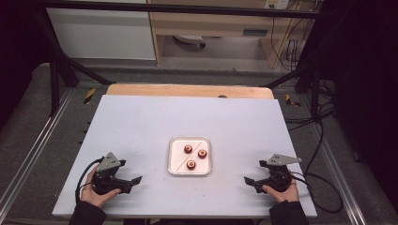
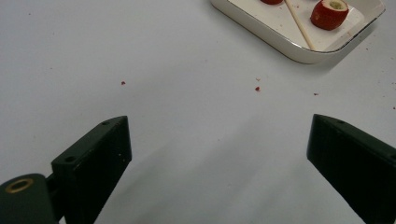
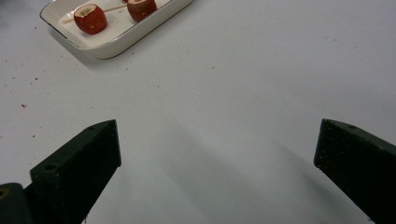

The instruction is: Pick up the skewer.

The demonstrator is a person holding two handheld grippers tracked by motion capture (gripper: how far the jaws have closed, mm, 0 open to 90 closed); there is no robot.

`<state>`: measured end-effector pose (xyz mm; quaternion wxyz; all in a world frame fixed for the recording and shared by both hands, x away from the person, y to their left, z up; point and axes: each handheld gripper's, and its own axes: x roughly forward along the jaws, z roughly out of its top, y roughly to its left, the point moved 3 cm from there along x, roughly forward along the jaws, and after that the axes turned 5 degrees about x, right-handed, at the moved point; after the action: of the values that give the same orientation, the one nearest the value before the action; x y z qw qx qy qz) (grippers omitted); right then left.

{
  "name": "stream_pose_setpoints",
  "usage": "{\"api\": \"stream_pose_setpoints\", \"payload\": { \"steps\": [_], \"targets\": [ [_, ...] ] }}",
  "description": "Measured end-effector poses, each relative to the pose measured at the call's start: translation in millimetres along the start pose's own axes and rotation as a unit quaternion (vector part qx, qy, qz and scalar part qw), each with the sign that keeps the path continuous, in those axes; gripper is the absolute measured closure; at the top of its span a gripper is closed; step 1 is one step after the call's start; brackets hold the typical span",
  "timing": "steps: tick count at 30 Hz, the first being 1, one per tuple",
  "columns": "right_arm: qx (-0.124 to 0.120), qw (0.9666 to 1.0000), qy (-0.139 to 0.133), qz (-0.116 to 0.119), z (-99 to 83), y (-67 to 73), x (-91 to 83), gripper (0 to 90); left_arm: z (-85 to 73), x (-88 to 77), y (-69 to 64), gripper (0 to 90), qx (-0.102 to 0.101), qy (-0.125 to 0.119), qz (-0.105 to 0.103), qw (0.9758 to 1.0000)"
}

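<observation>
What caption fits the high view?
Both claws, left and right, open beside a tray holding three red fruit pieces and a skewer.

The white tray (image 1: 174, 168) with three red fruit pieces (image 1: 191, 164) and a pale stick (image 1: 187, 157) stands on the light grey table (image 1: 141, 122).

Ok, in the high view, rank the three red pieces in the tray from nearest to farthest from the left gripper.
From the left gripper:
1. Front red piece, nearest the tray's front edge.
2. Back-left red piece, beyond the stick; close to the first.
3. Right red piece, farthest.
</observation>
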<state>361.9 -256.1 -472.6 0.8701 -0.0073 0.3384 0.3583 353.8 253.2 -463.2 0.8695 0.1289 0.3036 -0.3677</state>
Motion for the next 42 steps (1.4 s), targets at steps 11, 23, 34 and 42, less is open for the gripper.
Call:
{"api": "stream_pose_setpoints", "payload": {
  "steps": [11, 23, 34, 42],
  "targets": [
    [0.000, 1.0000, 0.001, -0.001, 0.4, -0.3, 0.2, 0.9, 4.0, 2.8, -5.6, 6.5, 0.004, 0.006, 0.000, 1.0000],
    [0.003, 1.0000, 0.004, -0.003, 0.2, -0.1, 1.4, 0.8, 11.3, 10.8, -17.5, 6.4, 0.009, 0.018, -0.003, 0.9998],
    [0.002, 1.0000, 0.007, -0.006, 0.0, 0.4, 2.3, 0.9, 23.2, 18.5, -30.3, 6.3, 0.014, 0.023, -0.008, 0.9996],
    [-0.001, 0.9999, 0.015, -0.008, -0.7, 0.8, 4.0, 0.9, 41.2, 19.2, -37.6, 6.4, 0.013, 0.018, -0.002, 0.9997]
  ]
}}
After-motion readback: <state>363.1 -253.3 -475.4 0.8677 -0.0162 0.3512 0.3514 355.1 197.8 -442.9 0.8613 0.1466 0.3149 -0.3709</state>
